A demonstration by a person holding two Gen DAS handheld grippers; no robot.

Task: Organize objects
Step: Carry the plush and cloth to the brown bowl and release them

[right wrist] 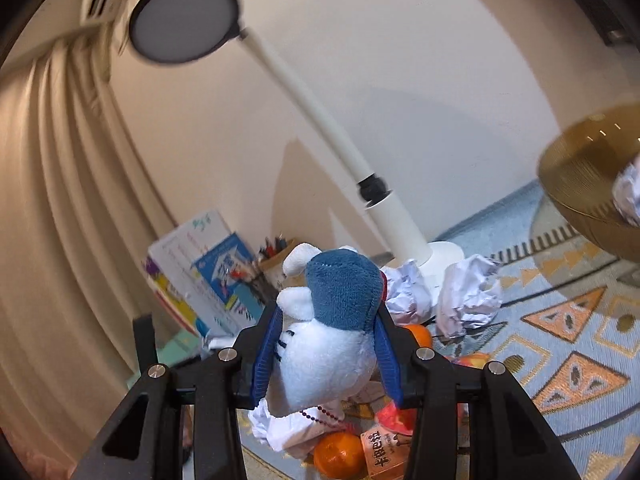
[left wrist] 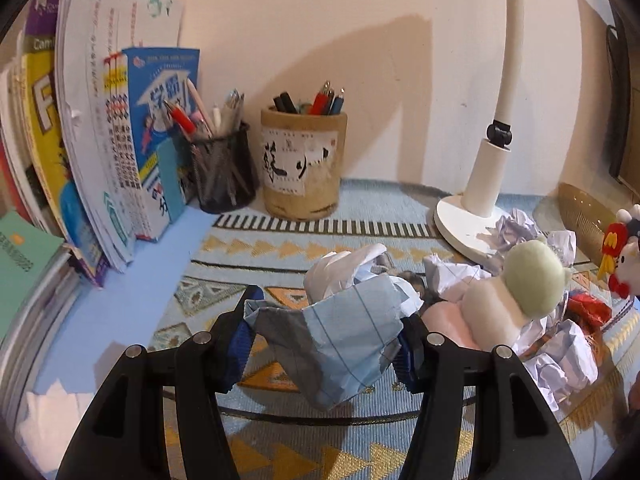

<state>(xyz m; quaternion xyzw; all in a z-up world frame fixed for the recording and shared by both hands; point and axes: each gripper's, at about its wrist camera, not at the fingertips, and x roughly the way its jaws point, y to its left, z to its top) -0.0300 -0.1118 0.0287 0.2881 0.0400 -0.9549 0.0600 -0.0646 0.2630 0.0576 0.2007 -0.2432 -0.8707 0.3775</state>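
Left gripper (left wrist: 326, 344) clamps crumpled paper (left wrist: 344, 344) over patterned mat (left wrist: 280, 248).

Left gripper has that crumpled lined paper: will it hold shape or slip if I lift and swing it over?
The crumpled lined paper looks light and soft, so it will probably deform rather than resist. It sags below the left gripper, so loose flaps may flutter. Its creased surface should resist slipping, though a hard squeeze may tear it.

Cream wall (left wrist: 360, 40), beige curtain (right wrist: 60, 200), white desk lamp (left wrist: 484, 184).

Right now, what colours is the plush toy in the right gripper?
White body with a blue cap, clearest in the right wrist view: plush toy, right gripper.
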